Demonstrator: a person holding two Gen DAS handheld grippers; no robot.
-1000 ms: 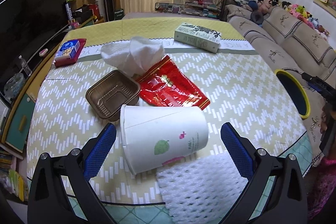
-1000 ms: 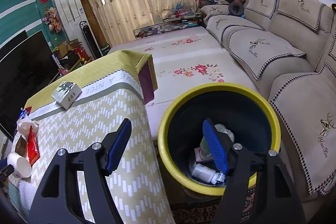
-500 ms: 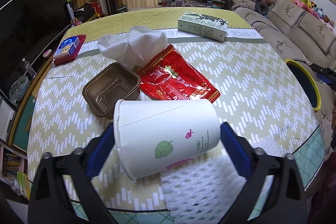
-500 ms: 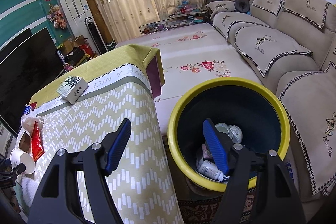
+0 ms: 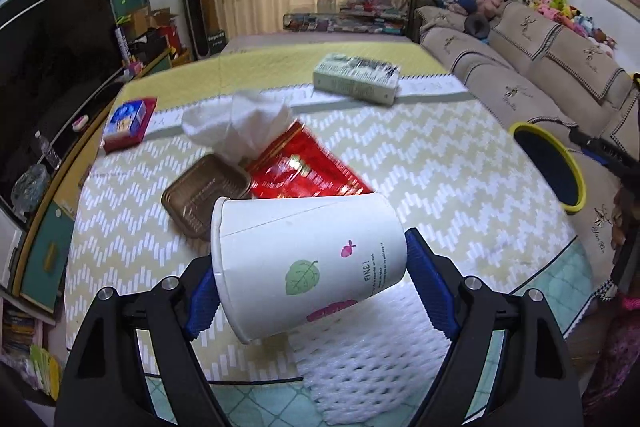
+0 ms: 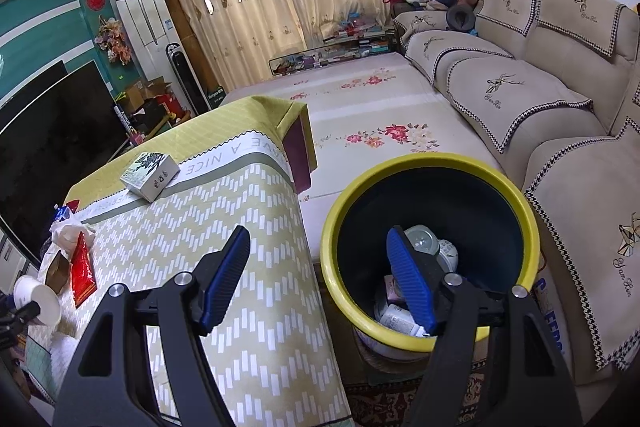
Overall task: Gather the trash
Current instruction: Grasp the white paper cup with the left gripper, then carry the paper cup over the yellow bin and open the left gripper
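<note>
1. Left gripper (image 5: 308, 285) has just been closing its jaws, and both blue pads now press the white paper cup (image 5: 308, 259) crosswise, rim toward the left pad, base toward the right; the cup hangs tilted above the table, clear of the cloth.
2. Right under the cup lies a white foam net sleeve (image 5: 372, 367), reaching out to the table's near edge.
3. Just beyond the cup sit a brown plastic tray (image 5: 200, 195) and a red foil wrapper (image 5: 304, 173), side by side, with a crumpled white tissue (image 5: 240, 127) overlapping their far ends.
4. Farther back, a red-and-blue packet (image 5: 128, 121) lies near the left edge and a green-and-white box (image 5: 356, 79) near the far right; the zigzag-patterned tablecloth (image 5: 440, 167) between the wrapper and the right edge is bare.
5. Off the right edge of the table stands the yellow-rimmed bin (image 5: 576, 187), well apart from the cup, its mouth open.
6. Right gripper (image 6: 316, 275) hangs with its jaws spread and nothing between them, one finger over the table's edge, the other over the bin's mouth.
7. Inside the bin lie a small bottle and other containers; I cannot make them out further.
8. Between the bin and the beige sofa (image 6: 560, 115) there is only a narrow gap.
</note>
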